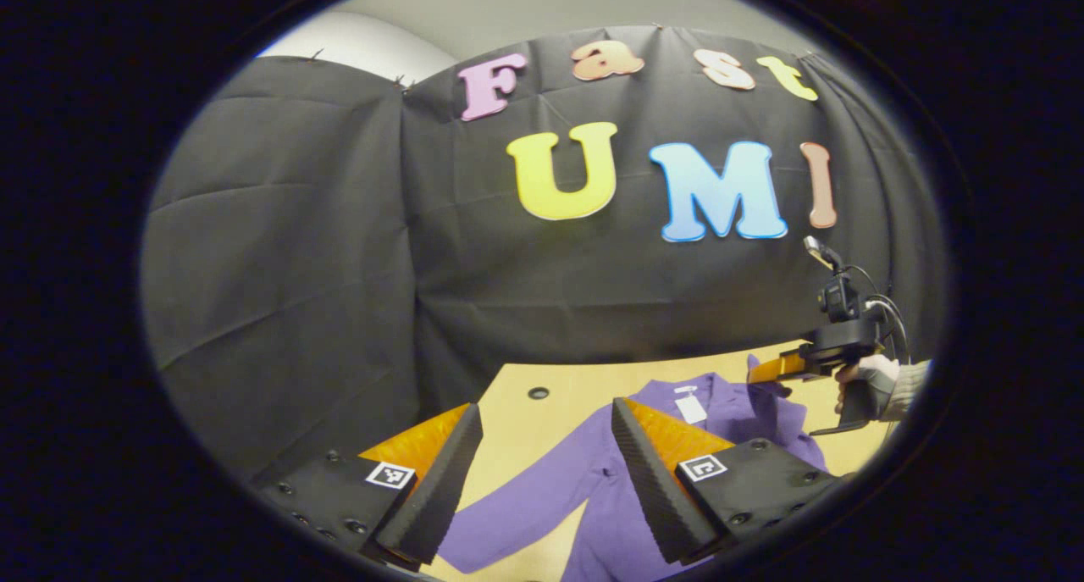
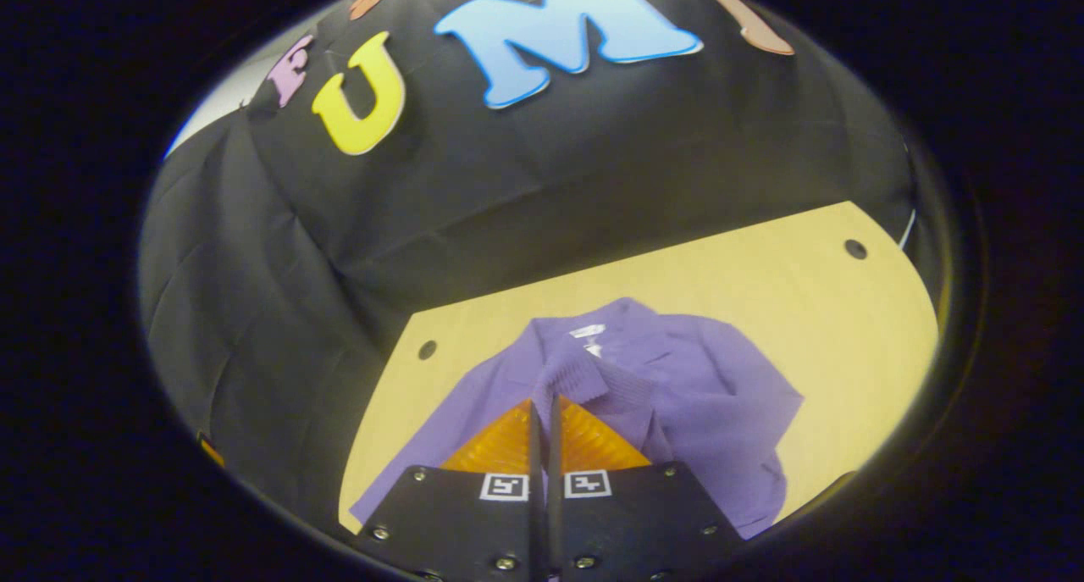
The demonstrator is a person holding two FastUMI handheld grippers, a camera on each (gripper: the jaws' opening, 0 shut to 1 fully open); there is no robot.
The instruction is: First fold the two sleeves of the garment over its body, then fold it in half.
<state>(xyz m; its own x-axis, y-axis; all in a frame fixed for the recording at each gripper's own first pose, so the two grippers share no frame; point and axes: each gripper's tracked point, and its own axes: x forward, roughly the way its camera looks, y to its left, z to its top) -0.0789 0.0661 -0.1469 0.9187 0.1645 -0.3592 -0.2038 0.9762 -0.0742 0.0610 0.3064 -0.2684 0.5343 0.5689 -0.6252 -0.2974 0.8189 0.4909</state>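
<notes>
A purple long-sleeved garment [image 1: 593,472] lies flat on the wooden table [image 1: 525,421], collar and white tag away from me. Its left sleeve [image 1: 508,514] stretches out to the side, below my left gripper [image 1: 546,408], which hangs open above the cloth with nothing between its fingers. In the right gripper view the garment [image 2: 711,396] shows with its right sleeve drawn over the body. My right gripper [image 2: 543,402] is shut on that sleeve's ribbed cuff [image 2: 580,379]. In the left gripper view the right gripper [image 1: 783,366] holds the cuff above the garment's right shoulder, with a hand behind it.
The table [image 2: 762,268] is light wood with small round holes [image 2: 855,248] near its far corners. Black cloth walls stand right behind its far edge and along the left side. Bare tabletop lies to the right of the garment.
</notes>
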